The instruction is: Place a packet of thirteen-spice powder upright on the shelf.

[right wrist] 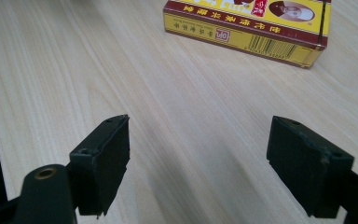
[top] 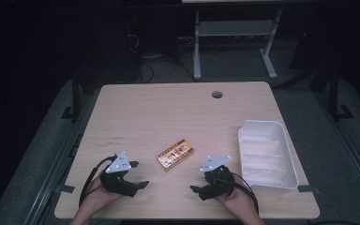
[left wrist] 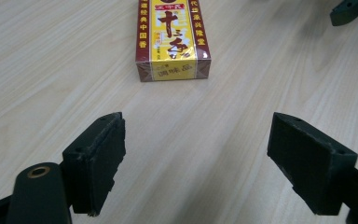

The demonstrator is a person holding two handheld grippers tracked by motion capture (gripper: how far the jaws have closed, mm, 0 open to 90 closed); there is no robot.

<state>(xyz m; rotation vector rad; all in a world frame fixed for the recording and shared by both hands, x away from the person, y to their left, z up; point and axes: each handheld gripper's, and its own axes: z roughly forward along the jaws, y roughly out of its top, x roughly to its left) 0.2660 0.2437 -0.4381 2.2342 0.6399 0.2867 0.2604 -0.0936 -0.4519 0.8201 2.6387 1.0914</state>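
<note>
- Yellow-and-red box [top: 176, 154] lies flat on the tabletop [top: 168, 112], near the front edge, set at an angle between my two hands.
- Left tongs [top: 140, 174] sit low over the wood just left of the box, jaws spread wide with nothing between them. In the left gripper view the left tongs [left wrist: 196, 158] point at the box [left wrist: 172, 39], short end toward me, bare wood in the gap.
- Right tongs [top: 198, 179] sit to the right of the box, likewise spread and empty. In the right gripper view the right tongs [right wrist: 198, 163] have the box [right wrist: 247, 28] ahead and off to the right, long barcode side facing me, apart from both jaws.
- Neither pair touches the box.
- White tray [top: 266, 153] stands at the right edge of the tabletop, well apart from the box; it seems to have ribbed compartments, though the high view is too soft to be sure.
- Round cable hole [top: 217, 94] near the far edge.
</note>
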